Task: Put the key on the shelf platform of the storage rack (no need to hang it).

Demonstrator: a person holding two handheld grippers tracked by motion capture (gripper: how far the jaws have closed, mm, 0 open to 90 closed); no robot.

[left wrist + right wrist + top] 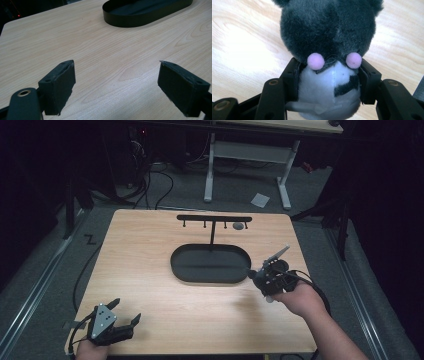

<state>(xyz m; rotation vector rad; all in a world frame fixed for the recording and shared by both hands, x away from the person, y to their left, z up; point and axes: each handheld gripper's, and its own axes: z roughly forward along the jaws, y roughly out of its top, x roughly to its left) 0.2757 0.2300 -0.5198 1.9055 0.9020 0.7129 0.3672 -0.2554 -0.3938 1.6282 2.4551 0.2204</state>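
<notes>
A grey and white plush toy (pixel 329 37) with two pink pompoms fills the right gripper view, and my right gripper (pixel 329 75) is shut on its white belly. In the high view that right gripper (pixel 257 277) hovers just off the right end of a black oval tray (pixel 210 279). A black T-shaped rack (pixel 214 218) with small hooks rises from the tray, and a small grey object (pixel 238 226) hangs near its right end. My left gripper (pixel 126 311) rests open at the table's front left corner. Bare wood lies between its jaws (pixel 116 67), with the tray (pixel 130 21) ahead.
The wooden table (pixel 150 250) is bare around the tray. Behind it stand the white legs of another table (pixel 210 170). Cables (pixel 150 185) and a scrap of paper (pixel 260 199) lie on the grey floor.
</notes>
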